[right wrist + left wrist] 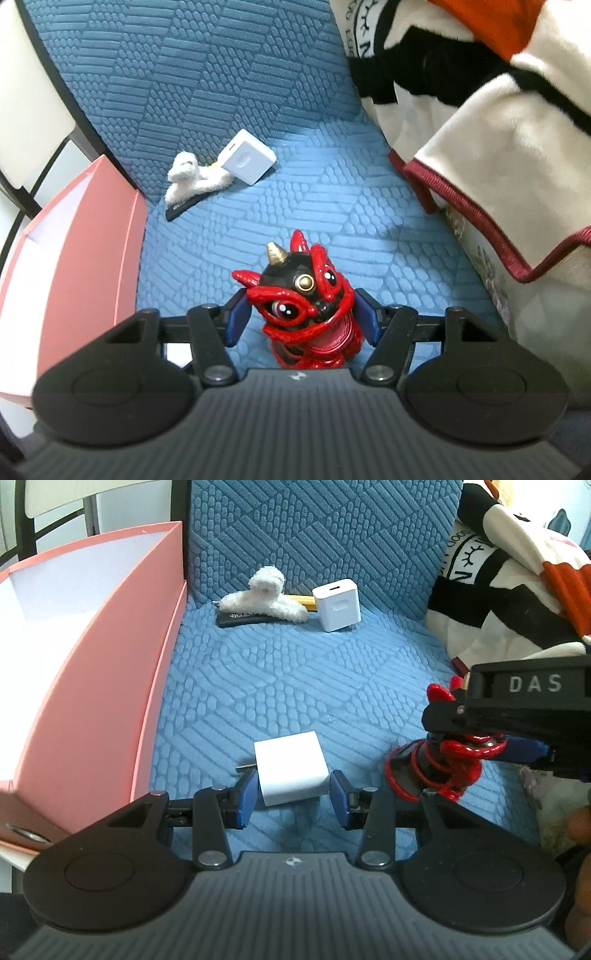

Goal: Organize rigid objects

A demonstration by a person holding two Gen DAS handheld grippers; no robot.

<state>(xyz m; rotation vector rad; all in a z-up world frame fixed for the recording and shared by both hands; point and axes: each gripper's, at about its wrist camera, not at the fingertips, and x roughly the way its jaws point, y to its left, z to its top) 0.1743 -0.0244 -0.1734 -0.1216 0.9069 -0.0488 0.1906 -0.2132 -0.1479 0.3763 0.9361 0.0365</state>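
- My left tongs (293, 795) are clenched on a white charger cube (290, 771), pads on its two side faces near the lower end. The faces look smooth, so the cube could pivot or slip out.
- My right tongs (301, 317) grasp the red-and-black lion figurine (301, 299) across its rounded head; the bumpy ridges could let it twist or pop free.
- The two tongs work near each other, so they could collide.
- The pink box (92, 657) stands open at my left; a charger swung low could clip its wall.
- The second white charger (337, 603) and fluffy hair clip (264, 598) lie at the back of the blue cushion (332, 686), unsorted.
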